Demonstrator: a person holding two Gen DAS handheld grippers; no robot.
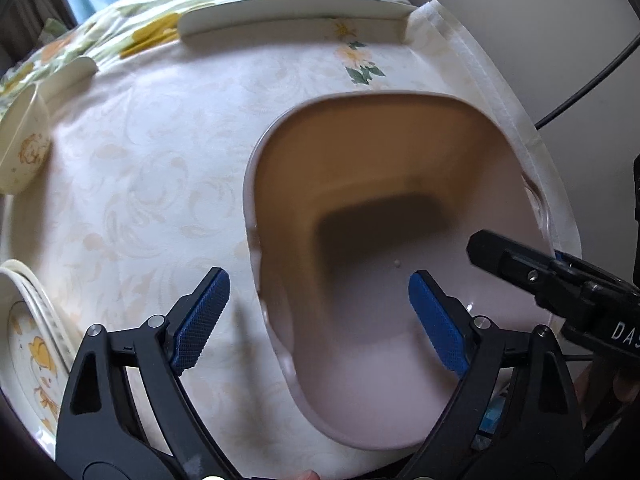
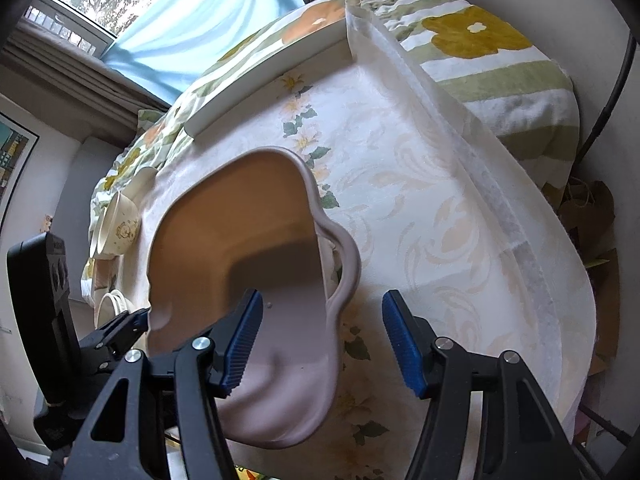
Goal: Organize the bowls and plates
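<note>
A pale pink plastic basin (image 1: 384, 184) stands empty on the floral tablecloth; it also shows in the right wrist view (image 2: 240, 216). My left gripper (image 1: 320, 312) is open, its fingers straddling the basin's left rim. My right gripper (image 2: 322, 340) is open, straddling the basin's right handle (image 2: 346, 272); it shows in the left wrist view (image 1: 520, 264) at the basin's right rim. A stack of flower-patterned plates (image 1: 28, 344) lies at lower left. A cream bowl (image 1: 24, 148) lies tilted at the far left, also in the right wrist view (image 2: 120, 224). A flat white plate (image 1: 296, 20) lies at the far edge.
The tablecloth's hem (image 2: 460, 128) runs along the table's right edge, with a striped floral cushion (image 2: 500, 64) beyond. A black cable (image 1: 592, 80) hangs at the right. A window with a blue curtain (image 2: 192, 16) is behind the table.
</note>
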